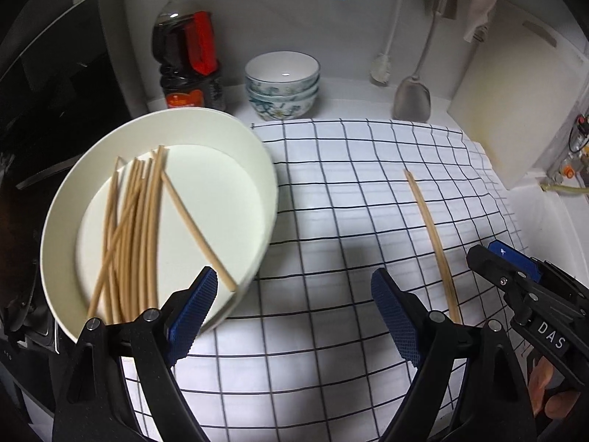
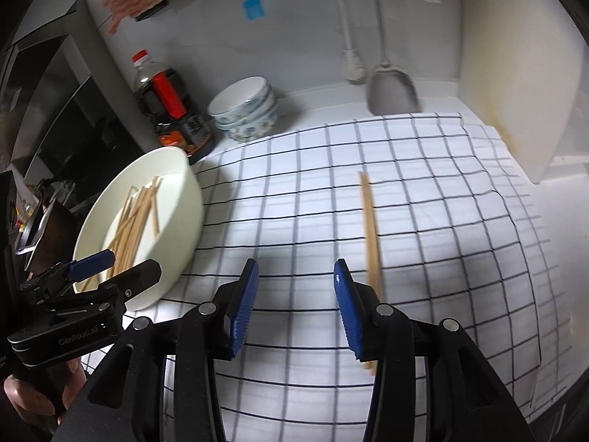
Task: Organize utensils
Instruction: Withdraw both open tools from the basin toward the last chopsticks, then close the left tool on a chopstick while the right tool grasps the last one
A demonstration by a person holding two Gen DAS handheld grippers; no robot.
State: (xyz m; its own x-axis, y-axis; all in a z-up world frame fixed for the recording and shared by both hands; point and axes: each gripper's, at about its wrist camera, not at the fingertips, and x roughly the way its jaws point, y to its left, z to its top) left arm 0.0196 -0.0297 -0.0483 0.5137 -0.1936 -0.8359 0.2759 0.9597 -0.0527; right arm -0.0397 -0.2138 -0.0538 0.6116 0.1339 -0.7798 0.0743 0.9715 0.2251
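Chopsticks (image 2: 370, 228) lie paired on the checked cloth (image 2: 441, 191), pointing away; both grippers' fingers spread, empty.

A white counter (image 1: 353, 105) carries a checked cloth (image 1: 331, 202), stacked bowls (image 1: 281, 84) and a bottle (image 1: 186, 48).

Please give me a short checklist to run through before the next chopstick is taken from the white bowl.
1. Left tongs open, nothing between the pads: ok.
2. Right tongs open and empty: ok.
3. Chopsticks in bowl visible and reachable: ok, though they overlap in a loose bundle.
4. White bowl steady on the checked cloth: cannot tell; it looks blurred.
5. Chopstick pair on cloth lying side by side: ok.
6. Free cloth beside that pair for the next one: ok.
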